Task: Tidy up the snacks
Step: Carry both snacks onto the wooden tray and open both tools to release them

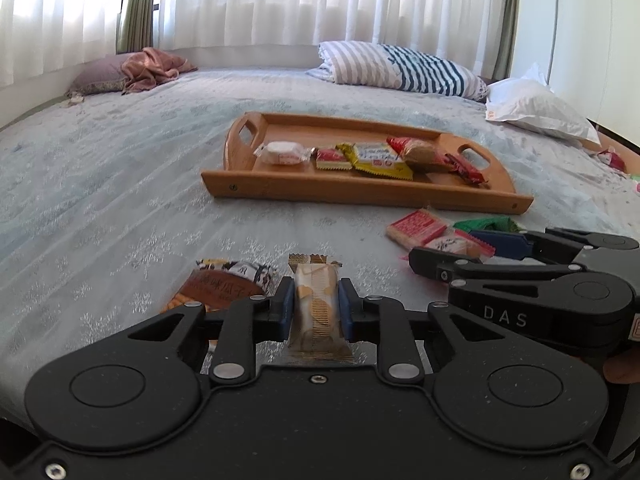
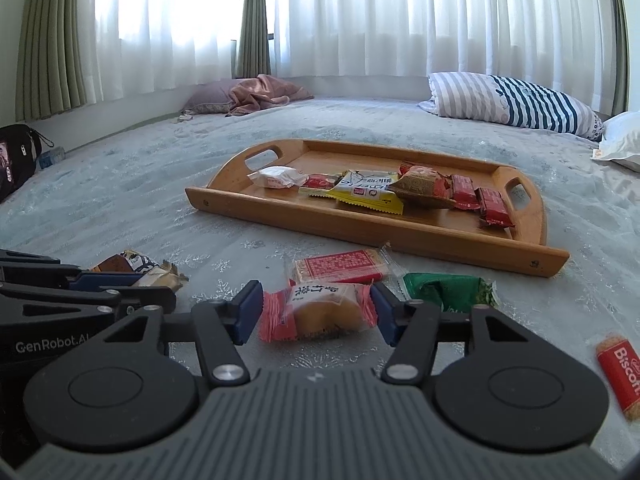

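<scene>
My left gripper [image 1: 314,306] is shut on a tan wafer pack [image 1: 316,312] low over the bed. A brown snack bag [image 1: 224,288] lies just left of it. My right gripper [image 2: 316,312] is open, its blue pads on either side of a pink-wrapped cake [image 2: 320,312] that lies on the bed. A wooden tray [image 2: 400,236] with several snacks sits further back; it also shows in the left wrist view [image 1: 320,188]. A red cracker pack [image 2: 340,266] and a green pack [image 2: 444,290] lie between my right gripper and the tray.
A red Biscoff pack [image 2: 620,372] lies at the right on the patterned bedspread [image 2: 120,200]. A striped pillow [image 2: 520,104], a white pillow [image 1: 536,108] and a pink cloth [image 2: 264,94] lie at the back. A black bag [image 2: 16,156] sits far left.
</scene>
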Demonstrator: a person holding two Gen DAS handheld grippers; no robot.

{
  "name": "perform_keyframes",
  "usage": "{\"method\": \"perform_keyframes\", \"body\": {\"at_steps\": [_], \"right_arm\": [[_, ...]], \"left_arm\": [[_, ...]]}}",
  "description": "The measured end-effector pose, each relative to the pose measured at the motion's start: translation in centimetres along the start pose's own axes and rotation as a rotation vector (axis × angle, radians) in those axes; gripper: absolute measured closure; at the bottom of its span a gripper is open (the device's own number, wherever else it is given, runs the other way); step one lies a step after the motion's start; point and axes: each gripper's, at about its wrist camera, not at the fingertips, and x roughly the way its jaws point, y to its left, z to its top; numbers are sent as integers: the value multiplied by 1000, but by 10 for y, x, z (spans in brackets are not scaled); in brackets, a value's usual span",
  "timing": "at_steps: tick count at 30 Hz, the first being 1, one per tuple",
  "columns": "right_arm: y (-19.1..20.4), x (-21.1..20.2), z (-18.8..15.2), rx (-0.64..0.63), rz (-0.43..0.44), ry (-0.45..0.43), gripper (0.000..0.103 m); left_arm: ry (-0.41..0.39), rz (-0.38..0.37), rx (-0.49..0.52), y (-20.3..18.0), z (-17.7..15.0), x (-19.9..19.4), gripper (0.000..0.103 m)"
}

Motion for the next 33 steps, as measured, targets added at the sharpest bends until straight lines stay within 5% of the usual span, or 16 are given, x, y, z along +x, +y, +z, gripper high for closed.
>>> {"method": "perform_keyframes", "body": {"at_steps": [14,33], "right_arm": [[-11,-11,6,28,-43,-24,50],[-59,2,55,167,-163,-66,50]], "left_arm": [[-41,-18,-2,-3,25,0,81],[-83,-51,-26,10,109,40,81]]}}
